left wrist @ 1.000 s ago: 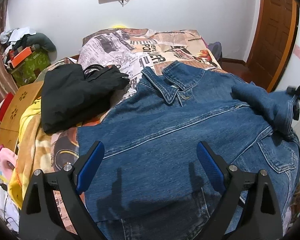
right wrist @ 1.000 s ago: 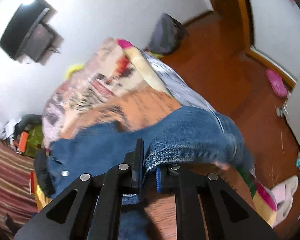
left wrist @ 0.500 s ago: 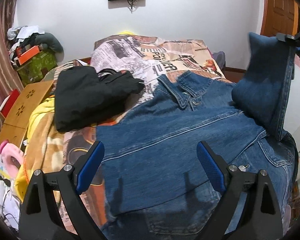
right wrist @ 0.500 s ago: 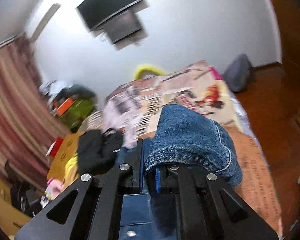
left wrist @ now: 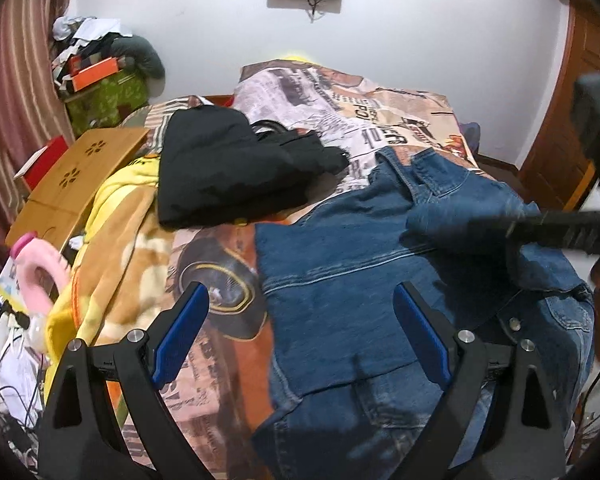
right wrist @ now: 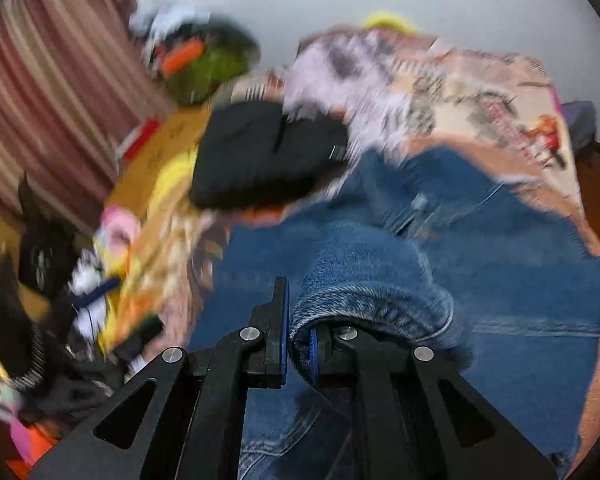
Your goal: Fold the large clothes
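A blue denim jacket (left wrist: 360, 280) lies back-up on the bed, collar toward the far wall. My left gripper (left wrist: 300, 332) is open and empty, hovering over the jacket's near left part. My right gripper (right wrist: 298, 336) is shut on the jacket's sleeve (right wrist: 372, 280) and holds it over the jacket's back; the right wrist view is blurred. In the left wrist view the right gripper's black body (left wrist: 568, 226) reaches in from the right with the sleeve (left wrist: 456, 220) draped across the jacket below the collar.
A black garment (left wrist: 228, 176) lies on the bed left of the jacket. A yellow-brown blanket (left wrist: 112, 240) hangs at the bed's left edge. A wooden table (left wrist: 68, 184), a pink ring (left wrist: 40, 272) and clutter stand at left. A door (left wrist: 572, 120) is at right.
My right gripper has swung the sleeve from raised at the right down and leftward across the jacket's back. The left gripper has shifted slightly left and stays open.
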Tool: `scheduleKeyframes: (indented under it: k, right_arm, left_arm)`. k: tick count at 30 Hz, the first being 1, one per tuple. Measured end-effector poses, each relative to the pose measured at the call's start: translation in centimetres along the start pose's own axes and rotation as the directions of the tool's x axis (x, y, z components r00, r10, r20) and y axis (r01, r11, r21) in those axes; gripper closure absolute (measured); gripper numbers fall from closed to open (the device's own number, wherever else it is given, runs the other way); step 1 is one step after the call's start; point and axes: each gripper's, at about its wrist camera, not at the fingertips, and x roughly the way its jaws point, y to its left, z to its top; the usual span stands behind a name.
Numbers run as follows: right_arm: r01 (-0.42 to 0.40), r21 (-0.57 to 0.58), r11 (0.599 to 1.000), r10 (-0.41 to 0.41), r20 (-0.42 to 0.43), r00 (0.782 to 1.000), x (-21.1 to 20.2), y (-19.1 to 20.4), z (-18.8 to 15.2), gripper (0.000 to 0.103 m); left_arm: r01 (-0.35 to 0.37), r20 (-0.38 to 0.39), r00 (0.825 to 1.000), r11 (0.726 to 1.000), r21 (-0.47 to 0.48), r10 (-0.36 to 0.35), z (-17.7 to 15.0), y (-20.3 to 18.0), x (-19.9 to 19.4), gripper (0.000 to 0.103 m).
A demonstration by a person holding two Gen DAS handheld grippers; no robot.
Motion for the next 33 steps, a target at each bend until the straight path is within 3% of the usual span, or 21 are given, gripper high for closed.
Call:
scheduleKeyframes:
  k: [8,13,15,19,23,26,30,33]
  right_arm:
    - [0.010,-0.057,0.998,-0.021,-0.180,0.983,4.4,0.9,-2.9,0.090]
    - [-0.036,-0.033,0.999,0.026,-0.267,0.963,4.9,0.7,-3.6,0.066]
    - [-0.042,-0.037,0.998,0.031,-0.273,0.961,4.3,0.7,-3.8,0.065]
    - [-0.018,-0.070,0.997,0.001,-0.238,0.971,2.1,0.6,-3.9,0.065]
    - [0.032,-0.053,0.998,-0.038,-0.131,0.991,-1.6,-0.8,-3.6,0.065]
    - [0.101,-0.034,0.994,-0.102,-0.042,0.994,-4.2,-2.3,-3.4,0.065]
    - [0.226,-0.018,0.974,-0.225,0.061,0.972,-7.7,-4.5,-3.4,0.065]
    - [0.327,0.008,0.945,-0.326,0.114,0.939,-10.1,-6.6,-3.8,0.061]
  left_arm:
    - [-0.002,-0.017,1.000,1.000,-0.004,0.002,-0.8,0.3,0.0,0.009]
    - [0.006,-0.013,1.000,1.000,0.015,-0.006,-0.7,-0.6,0.1,0.009]
    - [0.011,-0.008,1.000,1.000,0.023,-0.011,-0.5,-1.0,-0.2,0.009]
    - [0.021,0.002,1.000,0.999,0.043,-0.021,0.1,-1.9,-0.4,0.009]
    - [0.033,0.006,0.999,0.997,0.075,-0.034,0.8,-3.4,-0.3,0.009]
    - [0.051,0.004,0.999,0.992,0.112,-0.052,1.3,-5.0,0.1,0.009]
    - [0.084,-0.019,0.996,0.984,0.158,-0.082,1.7,-7.4,1.3,0.009]
    - [0.105,-0.048,0.994,0.976,0.189,-0.097,1.9,-8.9,2.5,0.009]
